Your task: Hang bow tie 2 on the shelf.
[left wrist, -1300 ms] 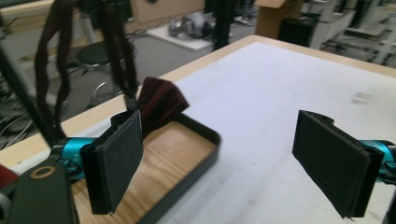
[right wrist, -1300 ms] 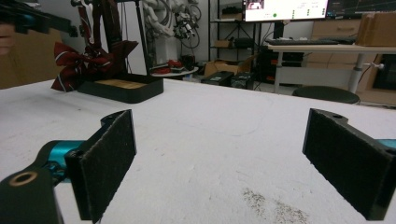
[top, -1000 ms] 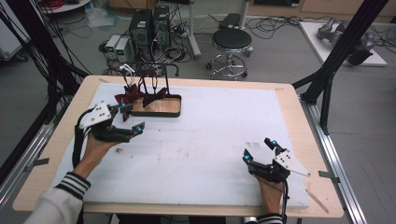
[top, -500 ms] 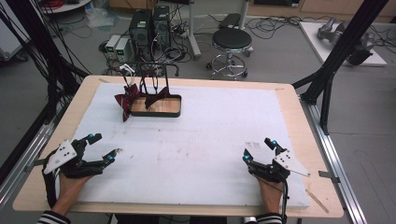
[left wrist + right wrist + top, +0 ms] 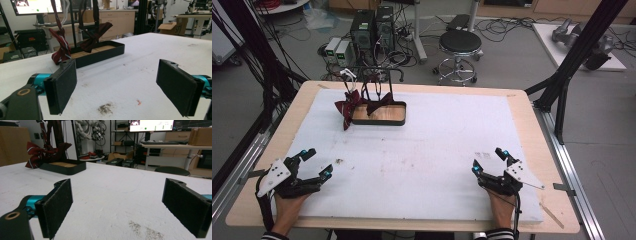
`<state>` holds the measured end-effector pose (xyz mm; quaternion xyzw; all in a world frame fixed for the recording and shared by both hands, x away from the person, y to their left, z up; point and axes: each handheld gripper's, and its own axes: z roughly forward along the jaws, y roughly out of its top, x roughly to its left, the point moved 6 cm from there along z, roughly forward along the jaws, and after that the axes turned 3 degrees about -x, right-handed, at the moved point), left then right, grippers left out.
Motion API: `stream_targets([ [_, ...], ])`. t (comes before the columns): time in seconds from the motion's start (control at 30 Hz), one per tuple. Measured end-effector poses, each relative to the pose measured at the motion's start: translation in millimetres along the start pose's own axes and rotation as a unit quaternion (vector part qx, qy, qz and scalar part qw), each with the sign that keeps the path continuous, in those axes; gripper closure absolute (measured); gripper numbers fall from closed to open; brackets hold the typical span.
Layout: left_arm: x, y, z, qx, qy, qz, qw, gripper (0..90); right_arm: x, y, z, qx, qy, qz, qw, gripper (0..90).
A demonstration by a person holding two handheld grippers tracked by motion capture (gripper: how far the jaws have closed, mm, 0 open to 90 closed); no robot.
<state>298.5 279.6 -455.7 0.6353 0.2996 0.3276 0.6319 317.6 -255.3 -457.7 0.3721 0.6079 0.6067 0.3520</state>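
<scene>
Resting at the near table corners, both grippers stand wide and empty.
Left gripper (image 5: 314,164) sits near-left on the white mat (image 5: 437,150); right gripper (image 5: 488,160) near-right. Two dark red bow ties (image 5: 362,104) hang on a stand over the black tray (image 5: 379,114) at the far left, well apart from both.

My left gripper (image 5: 315,162) and right gripper (image 5: 488,159) rest low near me, well apart, fingers (image 5: 62,85) spread wide.
</scene>
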Motion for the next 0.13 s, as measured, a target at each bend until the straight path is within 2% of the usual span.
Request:
stream_targets([
  [0.13,0.1,0.1,-0.6,-0.003,0.003,0.0,1.0,17.2,0.3,-0.3,-0.4,0.001,-0.001,-0.002,1.0,8.8],
])
